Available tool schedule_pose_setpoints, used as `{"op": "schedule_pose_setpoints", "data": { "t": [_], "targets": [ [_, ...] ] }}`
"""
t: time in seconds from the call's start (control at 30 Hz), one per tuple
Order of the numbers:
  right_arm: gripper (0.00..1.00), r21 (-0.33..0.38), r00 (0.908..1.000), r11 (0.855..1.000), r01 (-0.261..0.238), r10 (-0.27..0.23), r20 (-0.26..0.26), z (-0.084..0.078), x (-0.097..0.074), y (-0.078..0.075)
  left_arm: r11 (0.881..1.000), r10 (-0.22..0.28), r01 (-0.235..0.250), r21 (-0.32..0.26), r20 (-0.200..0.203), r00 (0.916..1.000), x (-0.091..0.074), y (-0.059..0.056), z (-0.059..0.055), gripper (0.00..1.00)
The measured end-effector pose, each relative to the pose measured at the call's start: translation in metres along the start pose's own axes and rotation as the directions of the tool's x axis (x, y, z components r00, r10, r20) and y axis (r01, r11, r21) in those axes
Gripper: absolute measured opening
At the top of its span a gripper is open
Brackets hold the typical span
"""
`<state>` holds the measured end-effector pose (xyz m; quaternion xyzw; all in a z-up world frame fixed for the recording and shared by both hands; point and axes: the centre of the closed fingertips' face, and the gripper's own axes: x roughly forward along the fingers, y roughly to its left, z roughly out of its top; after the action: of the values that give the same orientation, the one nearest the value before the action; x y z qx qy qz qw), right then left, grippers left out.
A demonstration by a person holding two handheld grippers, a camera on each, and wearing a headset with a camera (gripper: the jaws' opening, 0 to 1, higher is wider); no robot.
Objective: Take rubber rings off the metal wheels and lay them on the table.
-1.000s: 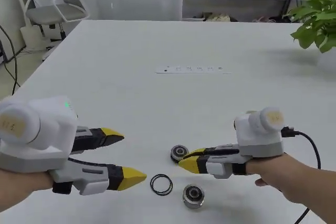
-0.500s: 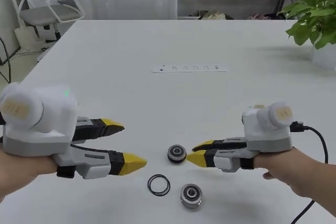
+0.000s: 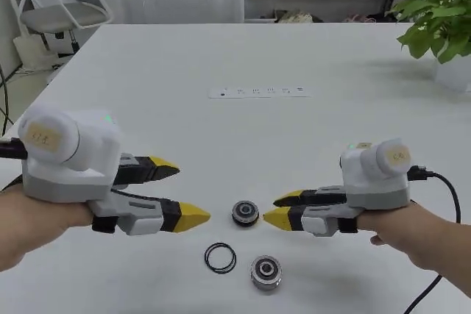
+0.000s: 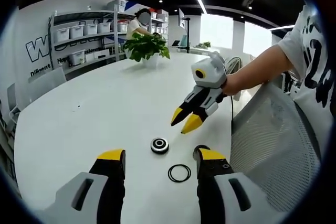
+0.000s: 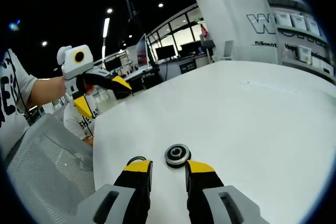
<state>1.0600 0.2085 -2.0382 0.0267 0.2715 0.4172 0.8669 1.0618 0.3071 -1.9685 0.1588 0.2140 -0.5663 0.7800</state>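
One thin black rubber ring point(image 3: 207, 258) flat by metal wheel point(image 3: 266, 271); L gripper point(image 3: 193, 193) wide, R gripper point(image 3: 271, 209) narrow.

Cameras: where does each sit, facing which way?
Head view: head-mounted, facing forward-down at the table; left claw, right claw, left hand, right hand.
Left gripper view: on the left claw, facing the right claw; own jaws, right arm.
Right gripper view: on the right claw, facing the left claw; own jaws, left arm.
Shared: the wheel between the claws.
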Motion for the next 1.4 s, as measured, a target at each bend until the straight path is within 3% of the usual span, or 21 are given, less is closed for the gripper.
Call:
{"op": "schedule_pose_setpoints", "data": {
  "t": [0.4, 1.4],
  "targets": [
    [0.25, -0.046, 0.9994, 0.999, 0.017, -0.018, -0.028, -0.007, 0.003, -0.010, 1.000, -0.011, 0.011, 0.005, -0.033, 0.9994, 0.014, 0.009, -0.009, 0.51],
    [0.32, -0.144, 0.9958, 0.989, 0.018, -0.031, -0.086, -0.019, 0.019, -0.017, 0.999, -0.048, 0.048, -0.008, -0.082, 0.9954, 0.053, 0.014, -0.023, 0.46]
  ]
}}
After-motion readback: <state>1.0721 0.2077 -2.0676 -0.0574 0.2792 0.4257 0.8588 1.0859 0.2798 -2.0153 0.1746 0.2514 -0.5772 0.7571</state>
